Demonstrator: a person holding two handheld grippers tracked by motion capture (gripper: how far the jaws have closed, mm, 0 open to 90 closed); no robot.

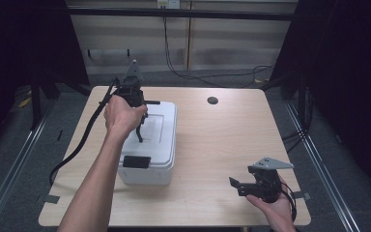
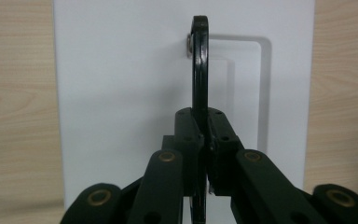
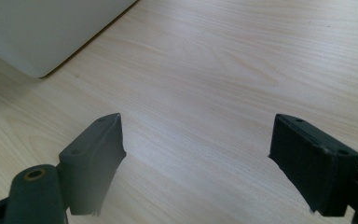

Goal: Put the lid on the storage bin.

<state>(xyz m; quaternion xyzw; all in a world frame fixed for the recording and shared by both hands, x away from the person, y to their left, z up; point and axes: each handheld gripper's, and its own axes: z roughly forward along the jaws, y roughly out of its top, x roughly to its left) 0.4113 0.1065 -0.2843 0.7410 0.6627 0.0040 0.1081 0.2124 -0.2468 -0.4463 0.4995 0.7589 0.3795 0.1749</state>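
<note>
Forearms are coming in from the near edge of the worktop, one on each side. At the near right corner, the person's right hand is holding the right tool just above the wood, its jaws standing wide apart and released, with nothing between them. In the right gripper view those jaws are framing bare wood grain, and a rounded corner of the white box is showing at the upper left, well apart from them.

Farther in, on the left half of the worktop, the white box is sitting with its lid on and a black latch facing the near edge. The left hand is reaching over the box and pointing the left tool down at the lid. The left gripper view is showing that tool clenched on the black handle, a thin curved bar standing up edge-on from a recessed panel in the lid. A black cable is trailing from the left tool off the left edge.

Near the far edge, a dark round hole is sitting in the wood, right of the box.
</note>
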